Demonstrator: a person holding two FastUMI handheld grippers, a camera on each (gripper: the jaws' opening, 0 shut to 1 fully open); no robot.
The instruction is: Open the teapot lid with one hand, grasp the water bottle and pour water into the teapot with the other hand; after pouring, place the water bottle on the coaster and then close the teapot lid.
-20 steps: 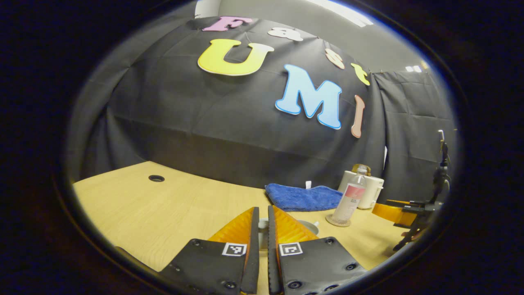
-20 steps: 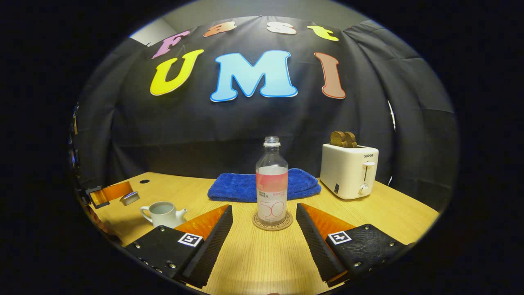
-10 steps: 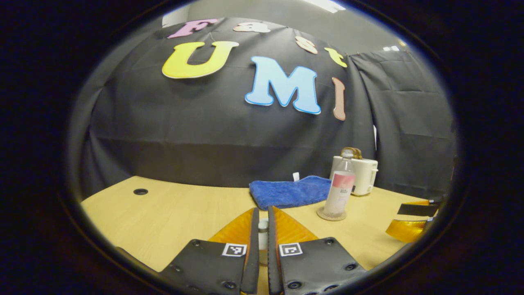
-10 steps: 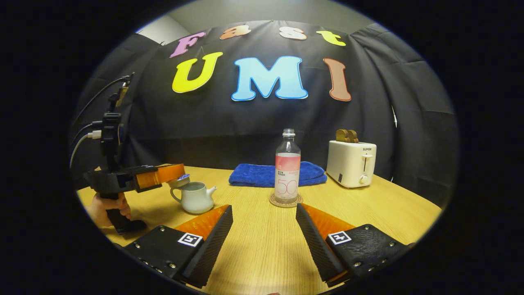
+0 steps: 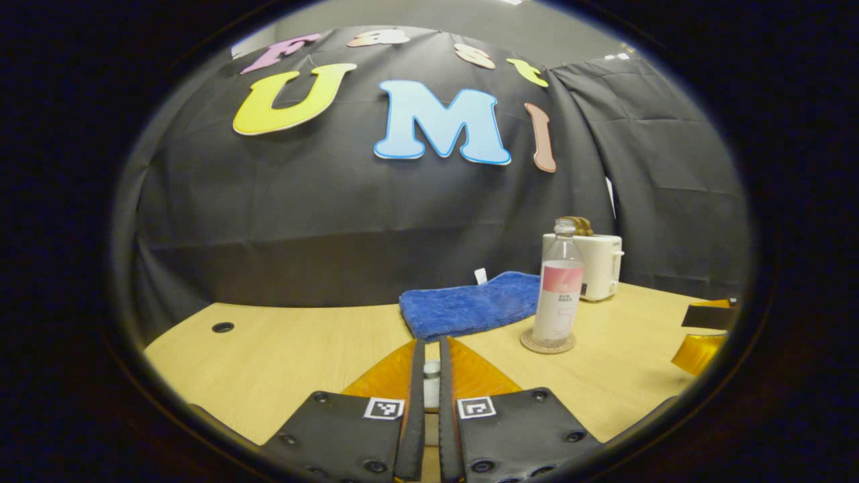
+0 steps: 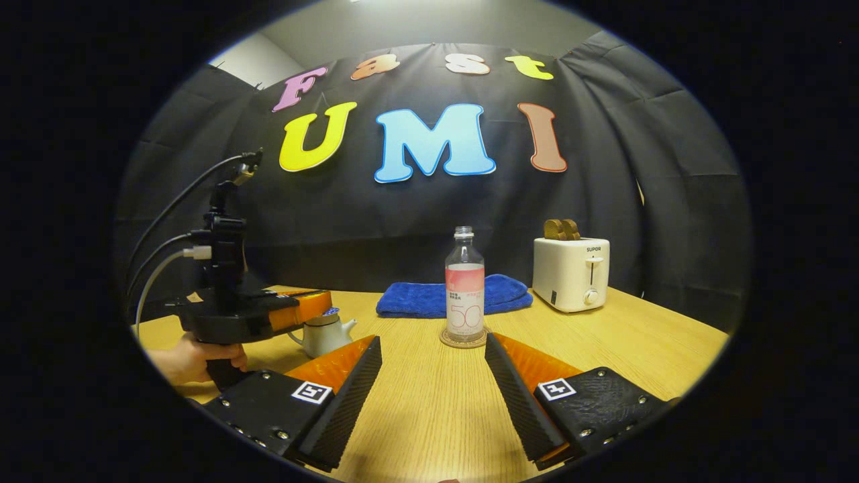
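My left gripper point(image 5: 430, 347) is shut on the small knob of the teapot lid point(image 5: 431, 369), pinched between its fingers. In the right gripper view that gripper point(image 6: 303, 310) holds the lid right at the mouth of the white teapot point(image 6: 327, 335); I cannot tell whether the lid rests on it. The clear water bottle point(image 6: 464, 288) with a pink label stands upright on the round coaster point(image 6: 463, 339), seen also in the left gripper view as bottle point(image 5: 559, 295) on coaster point(image 5: 548, 343). My right gripper point(image 6: 433, 359) is open, low over the table, short of the bottle and apart from it.
A blue towel point(image 6: 429, 299) lies behind the bottle. A white toaster point(image 6: 570, 274) with toast stands at the back right. A hand point(image 6: 191, 359) holds the left gripper's handle, with cables rising from it. The wooden table point(image 5: 288, 355) has a cable hole point(image 5: 223, 327) at far left.
The left gripper has come down with the lid from above the open teapot to its mouth. The right gripper has drawn back a little from the bottle, still open.
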